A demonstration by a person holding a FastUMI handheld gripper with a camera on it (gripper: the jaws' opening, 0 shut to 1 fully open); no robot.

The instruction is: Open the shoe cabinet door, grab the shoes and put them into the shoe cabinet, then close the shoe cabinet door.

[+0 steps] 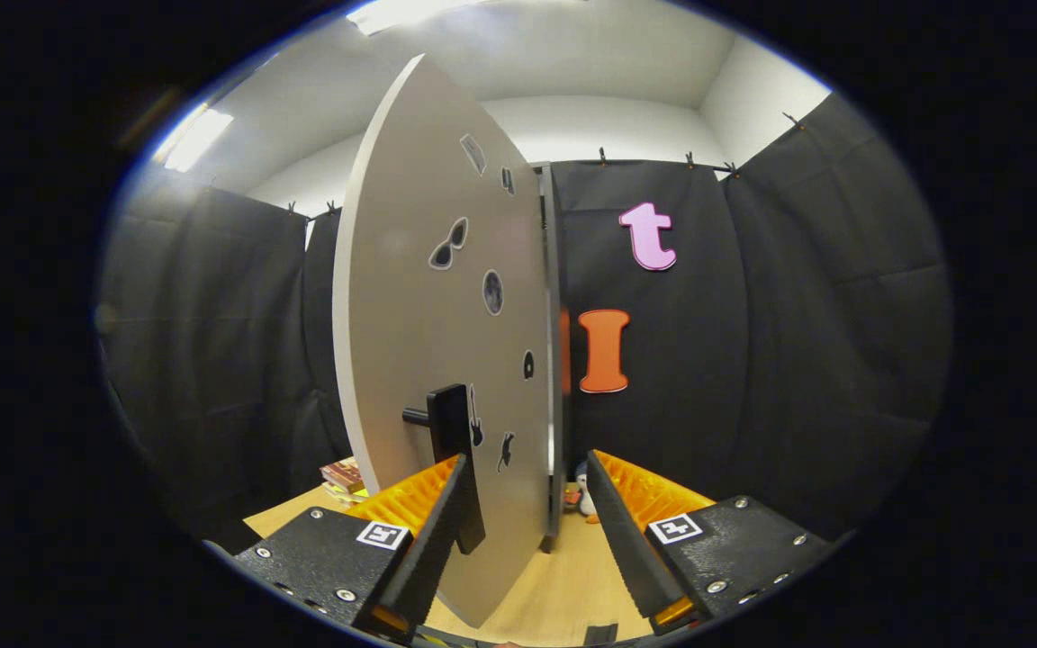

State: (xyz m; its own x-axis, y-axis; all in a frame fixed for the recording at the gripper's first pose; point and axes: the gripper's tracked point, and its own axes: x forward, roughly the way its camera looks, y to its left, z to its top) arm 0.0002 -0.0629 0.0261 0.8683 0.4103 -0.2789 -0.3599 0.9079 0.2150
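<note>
Your gripper (527, 504) is released, its 2 fingers (433, 531) spread either side of the swung-out cabinet door (419, 342), with its black handle (455, 450) just beside the left one.

A wooden table top (563, 585) with a light grain runs across the foreground. A small stack of books (344, 480) sits on it over by the black cloth wall (212, 360). Further back on the table stands a little penguin toy (585, 497), white-fronted, partly hidden. Above the cloth, white walls meet a white ceiling with a bright light panel (197, 137).
</note>
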